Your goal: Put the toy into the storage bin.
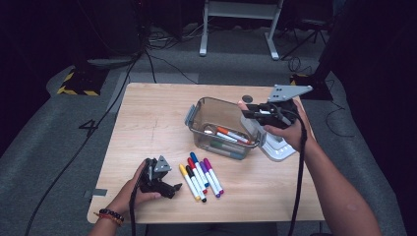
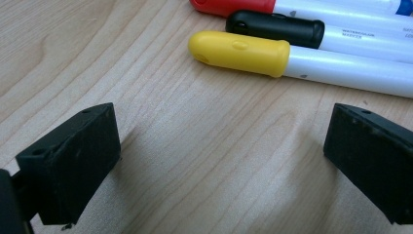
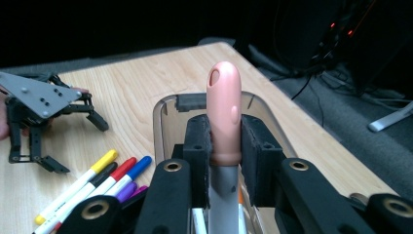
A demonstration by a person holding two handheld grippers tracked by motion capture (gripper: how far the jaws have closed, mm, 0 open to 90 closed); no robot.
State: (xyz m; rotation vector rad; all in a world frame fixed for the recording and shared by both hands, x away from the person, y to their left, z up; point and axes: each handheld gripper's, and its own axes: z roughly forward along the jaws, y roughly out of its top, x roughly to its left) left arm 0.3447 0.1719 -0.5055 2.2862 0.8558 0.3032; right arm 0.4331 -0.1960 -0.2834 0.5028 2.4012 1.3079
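Pink-capped marker [image 3: 223, 114] stands upright, clamped between the right gripper [image 3: 224, 146] fingers, above the clear plastic container [image 1: 196, 120], which holds more markers. Left gripper [image 1: 158, 181] rests low on the bench [image 1: 147, 123], fingers [image 2: 73, 161] apart with bare wood between them. Yellow-capped marker [image 2: 238, 52] lies just ahead of those fingers, the nearest in a row of loose markers [image 1: 200, 177] beside the container

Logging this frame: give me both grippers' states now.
Left gripper: open, empty, low over the table near the yellow-capped marker.
Right gripper: shut on the pink-capped marker, above the clear container.
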